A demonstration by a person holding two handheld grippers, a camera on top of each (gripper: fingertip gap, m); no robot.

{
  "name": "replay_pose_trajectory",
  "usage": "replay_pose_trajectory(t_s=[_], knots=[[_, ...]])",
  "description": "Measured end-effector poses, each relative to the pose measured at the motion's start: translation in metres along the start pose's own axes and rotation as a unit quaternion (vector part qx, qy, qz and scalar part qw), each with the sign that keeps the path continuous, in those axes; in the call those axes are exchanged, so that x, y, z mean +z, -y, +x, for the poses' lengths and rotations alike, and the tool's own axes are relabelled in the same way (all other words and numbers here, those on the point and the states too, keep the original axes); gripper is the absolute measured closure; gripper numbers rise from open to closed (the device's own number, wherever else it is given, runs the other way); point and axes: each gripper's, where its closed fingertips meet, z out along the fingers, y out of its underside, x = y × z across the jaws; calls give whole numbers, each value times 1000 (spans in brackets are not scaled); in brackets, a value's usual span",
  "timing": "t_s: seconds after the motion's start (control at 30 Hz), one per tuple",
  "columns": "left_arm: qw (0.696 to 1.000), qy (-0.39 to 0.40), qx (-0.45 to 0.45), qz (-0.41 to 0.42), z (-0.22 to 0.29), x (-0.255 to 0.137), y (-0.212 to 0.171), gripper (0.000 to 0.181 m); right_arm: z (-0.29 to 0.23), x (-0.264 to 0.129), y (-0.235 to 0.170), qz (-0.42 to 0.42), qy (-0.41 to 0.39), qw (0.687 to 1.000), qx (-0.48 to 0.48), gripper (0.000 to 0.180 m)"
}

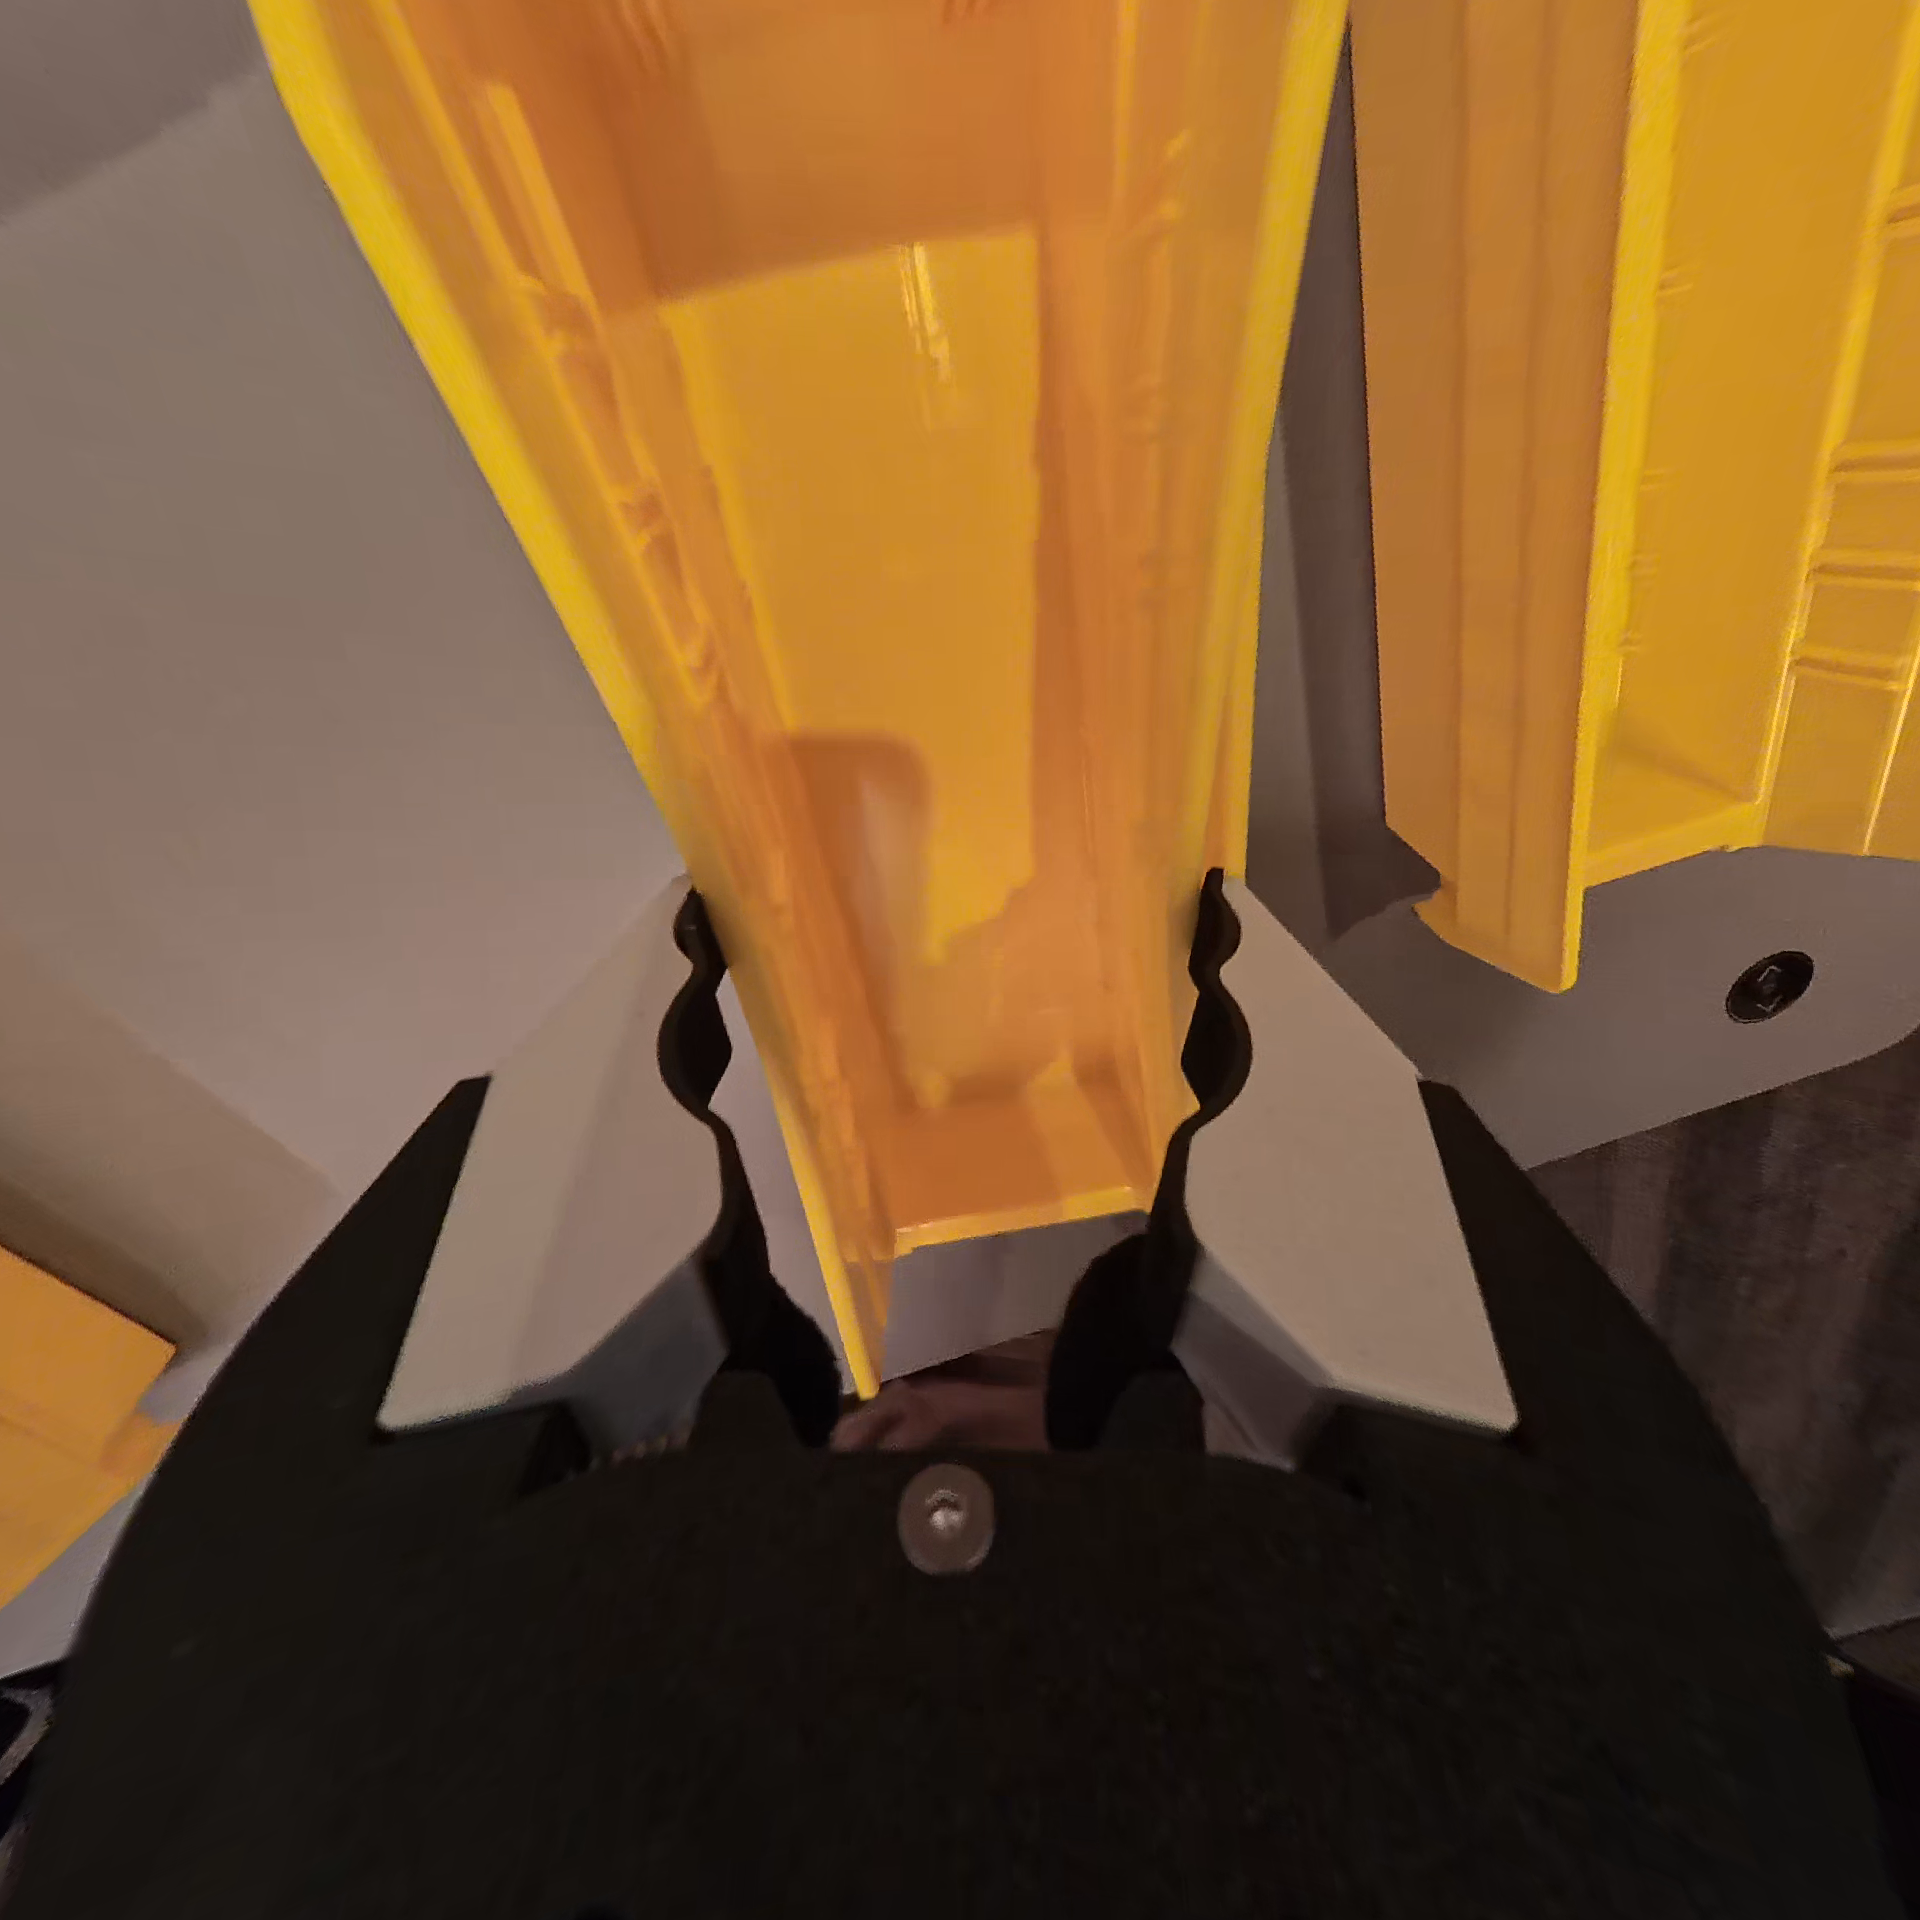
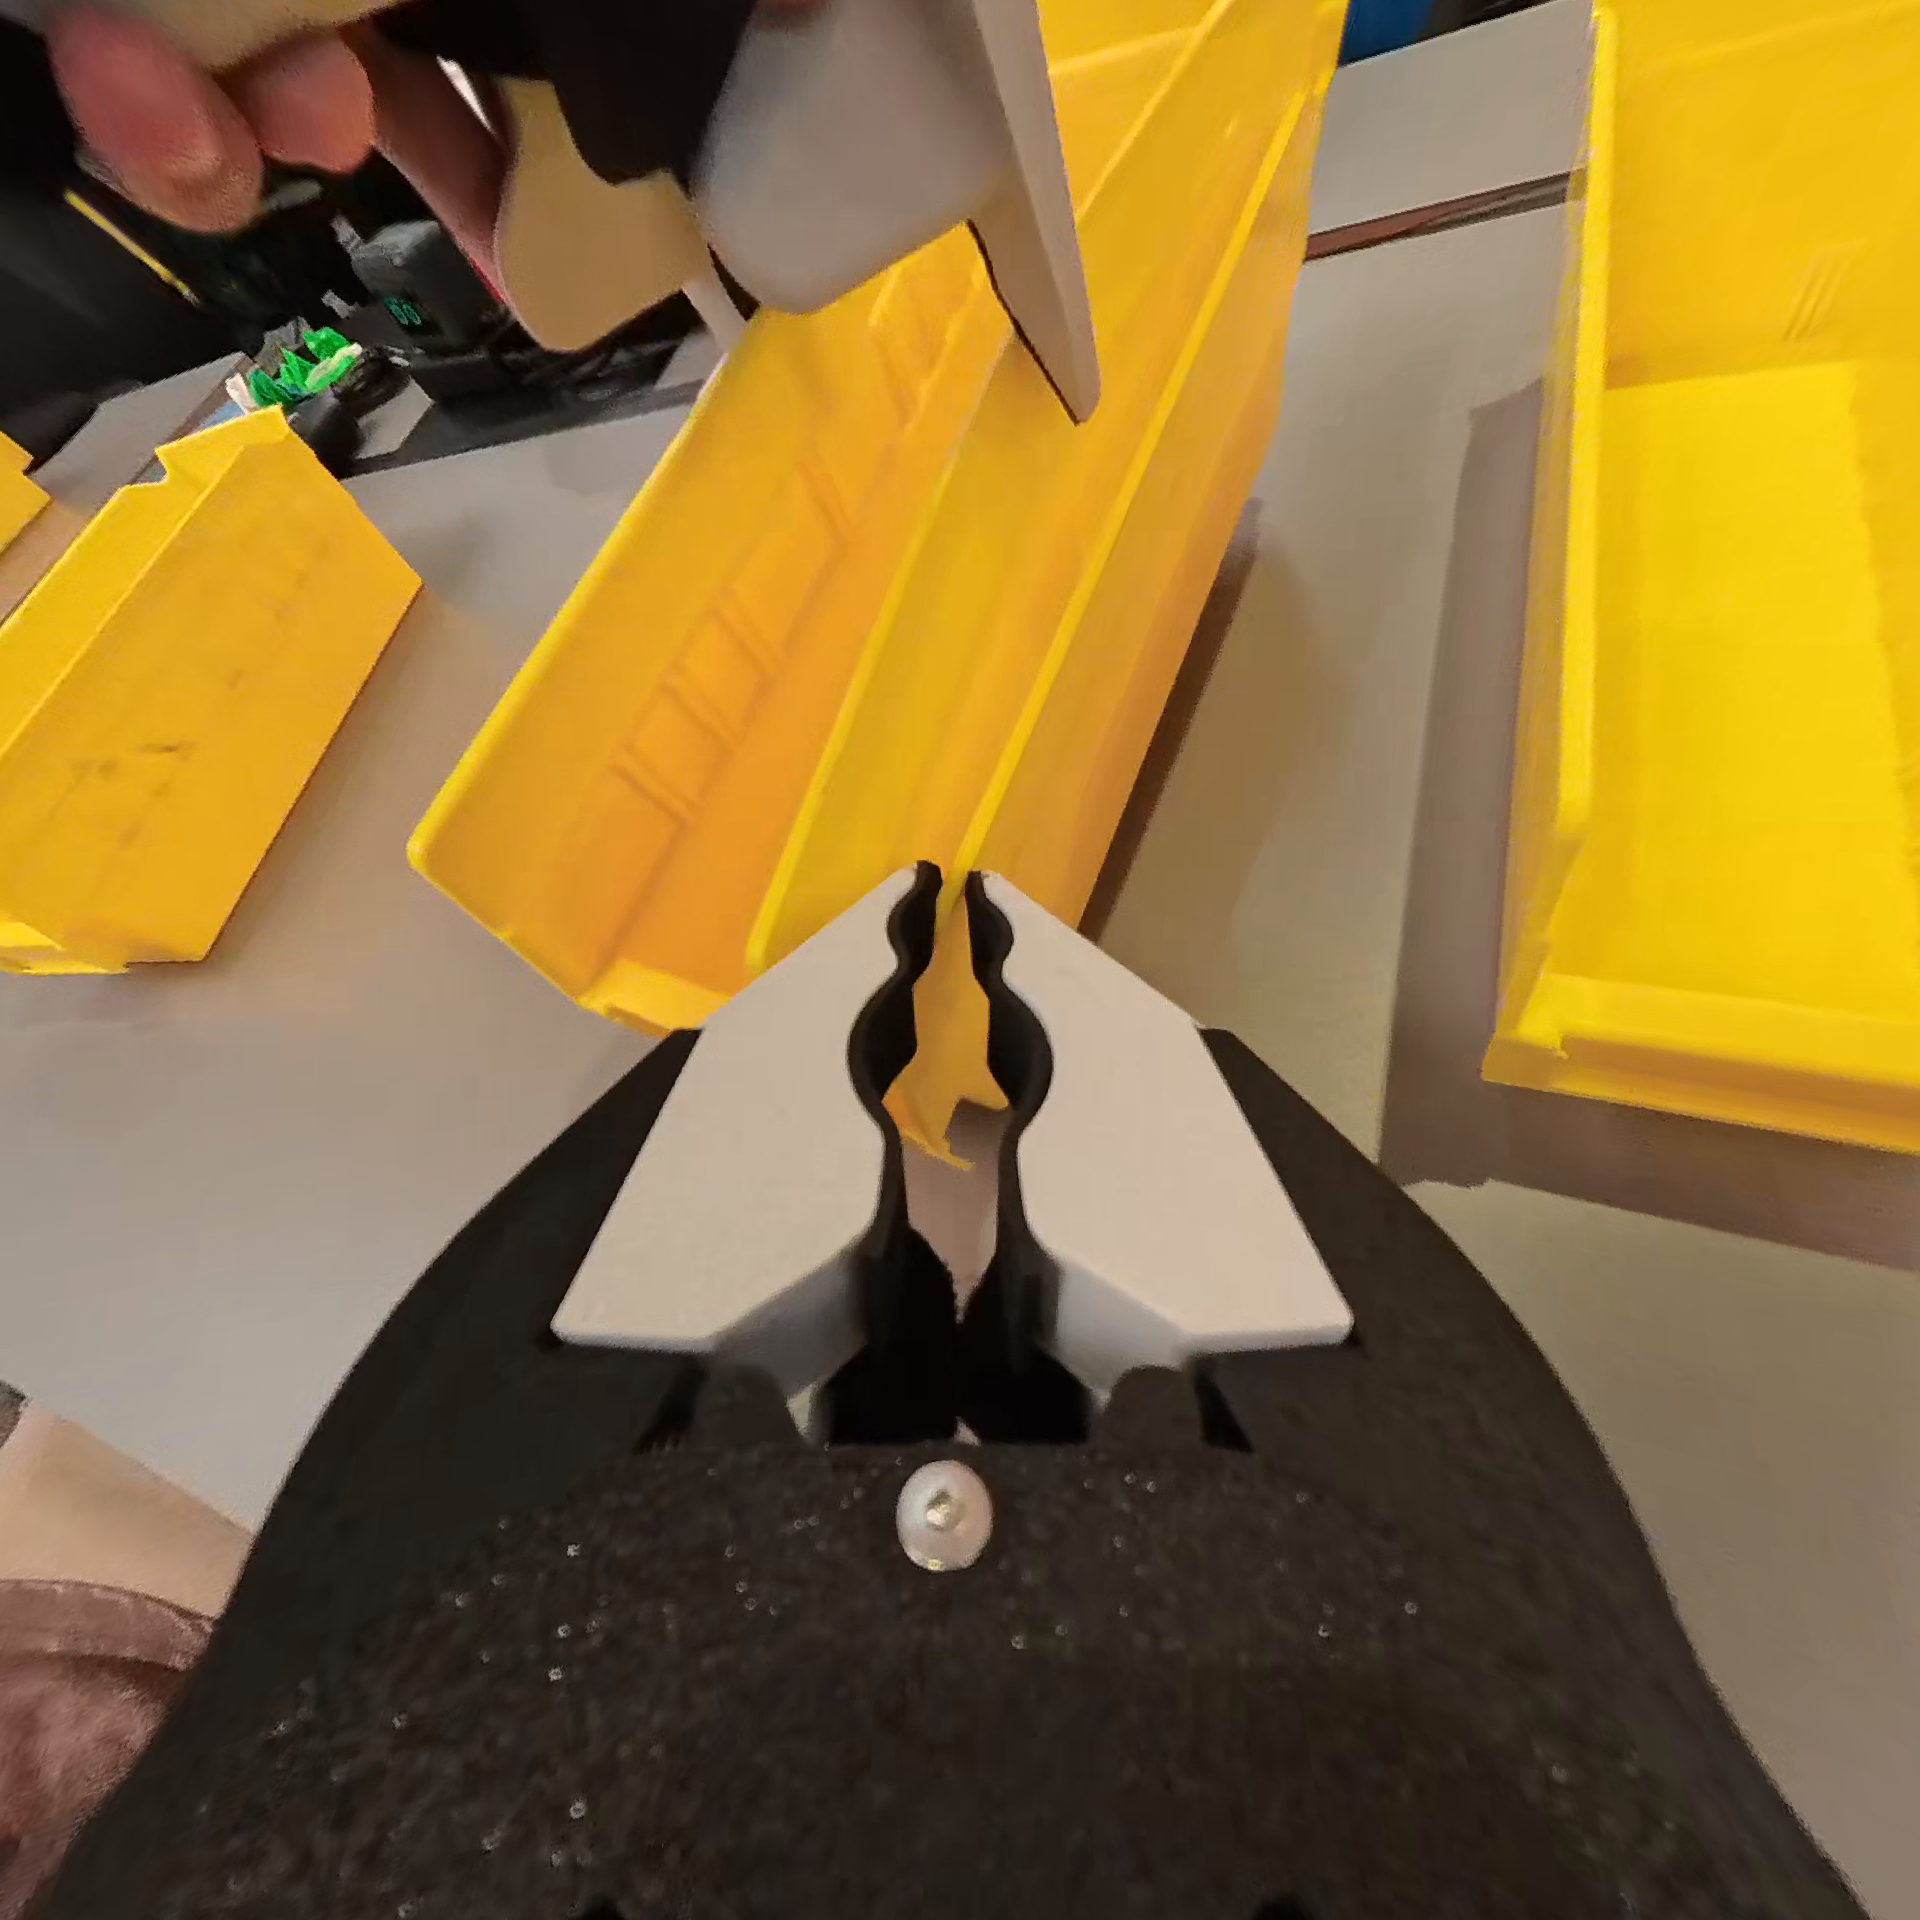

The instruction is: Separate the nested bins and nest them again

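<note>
two grippers hold one tilted yellow bin (image 2: 790, 644) above the table (image 2: 312, 1122): the right gripper (image 2: 943, 883) pinches its wall edge, the left gripper (image 1: 951, 914) spans its end. only the right view shows a hand (image 2: 197, 104) and two more bins (image 2: 177, 665).

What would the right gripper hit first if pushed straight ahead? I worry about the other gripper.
The right gripper already pinches the tilted bin's wall. Straight ahead lies that wall, then probably the left gripper at its far end; depth is unclear.
</note>
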Motion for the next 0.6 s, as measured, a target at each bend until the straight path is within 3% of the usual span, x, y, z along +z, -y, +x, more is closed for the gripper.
replay_pose_trajectory(t_s=[0.6], knots=[[998, 9, 44, -51, 9, -22, -13, 93, 0, 4, 2, -1, 16, 1000, 27, 174]])
